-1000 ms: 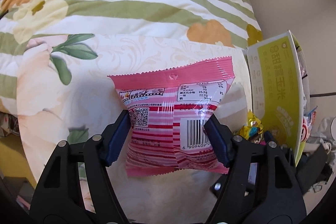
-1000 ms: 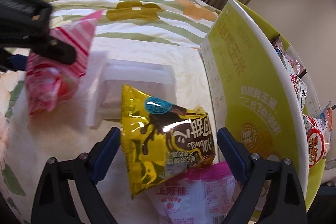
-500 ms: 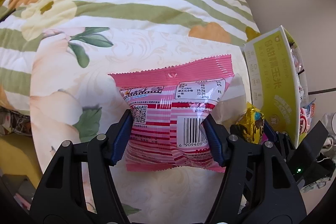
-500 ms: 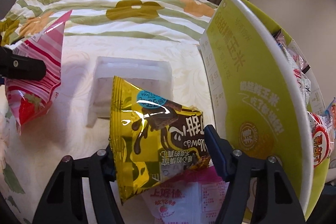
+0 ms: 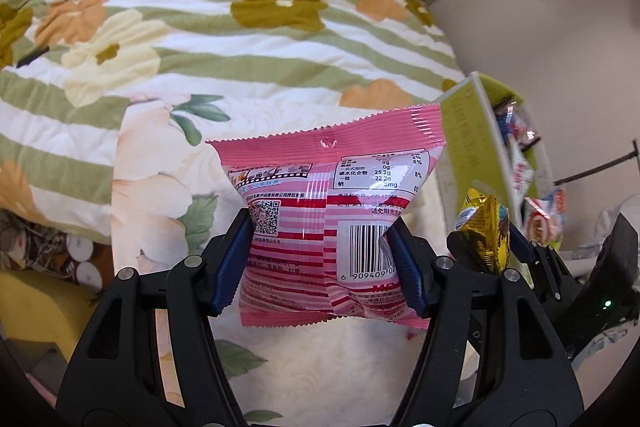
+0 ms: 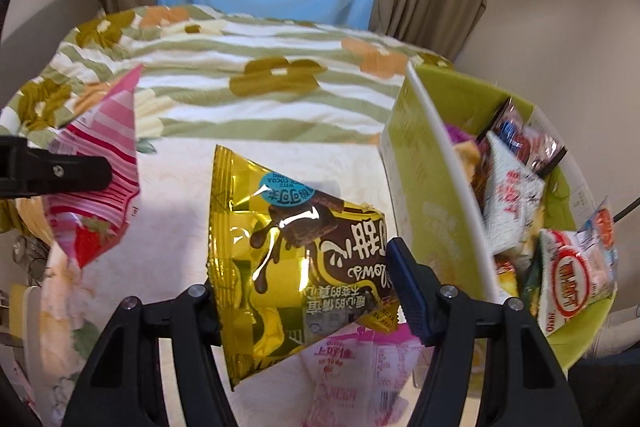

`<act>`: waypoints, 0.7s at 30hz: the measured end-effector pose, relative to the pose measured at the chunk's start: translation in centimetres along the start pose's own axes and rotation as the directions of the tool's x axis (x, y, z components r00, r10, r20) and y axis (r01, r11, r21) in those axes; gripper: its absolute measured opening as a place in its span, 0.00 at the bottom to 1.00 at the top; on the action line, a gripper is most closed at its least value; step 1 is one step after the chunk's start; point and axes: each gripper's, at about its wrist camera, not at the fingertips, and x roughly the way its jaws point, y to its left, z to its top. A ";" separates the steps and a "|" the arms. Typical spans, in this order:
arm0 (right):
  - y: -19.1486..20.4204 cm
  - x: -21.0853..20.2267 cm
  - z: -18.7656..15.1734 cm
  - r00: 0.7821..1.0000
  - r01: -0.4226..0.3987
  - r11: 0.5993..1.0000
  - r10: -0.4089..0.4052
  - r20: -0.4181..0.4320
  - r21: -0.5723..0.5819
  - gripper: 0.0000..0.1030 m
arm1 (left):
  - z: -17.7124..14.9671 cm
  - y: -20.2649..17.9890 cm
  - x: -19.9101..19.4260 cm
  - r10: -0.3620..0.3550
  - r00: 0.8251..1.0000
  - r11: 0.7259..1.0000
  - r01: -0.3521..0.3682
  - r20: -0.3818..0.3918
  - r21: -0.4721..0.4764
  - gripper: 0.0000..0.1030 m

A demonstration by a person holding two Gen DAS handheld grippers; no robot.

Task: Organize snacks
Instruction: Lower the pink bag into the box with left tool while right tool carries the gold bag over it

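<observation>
Left tongs (image 5: 320, 263): clamped on the pink striped packet (image 5: 332, 219), pads biting its lower half; packet held up over the cream cloth (image 5: 160, 187) on the bed, barcode side facing the camera.
Risk, left: bag is pinched into a waist; a harder squeeze could burst it or crush what's inside. Slick film may also slide out downward.
Right tongs (image 6: 308, 283): closed on the yellow chocolate packet (image 6: 296, 251), gripped near its lower edge, tilted.
Risk, right: low, off-centre hold; packet likely to swing or twist free when moved.
Pink-and-white packet (image 6: 352, 371): lying below the right tongs; could get snagged or dragged.
Green box (image 6: 432, 211): right side, already stuffed with snacks; near wall leans, so a bump may tip it.
</observation>
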 end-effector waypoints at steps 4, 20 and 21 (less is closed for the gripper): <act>-0.7 -3.7 0.6 0.999 -0.021 1.000 0.020 0.042 0.018 0.59 | 0.0 -1.3 -1.9 -0.019 0.999 1.000 0.018 0.028 0.021 0.60; -13.9 -10.0 4.9 0.983 -0.106 0.992 0.093 0.159 0.072 0.59 | 1.4 -16.5 -4.0 -0.055 0.988 0.990 0.035 0.143 0.139 0.60; -15.3 -9.8 5.0 0.982 -0.113 0.991 0.101 0.158 0.072 0.59 | 1.6 -17.8 -3.5 -0.061 0.987 0.989 0.040 0.147 0.141 0.60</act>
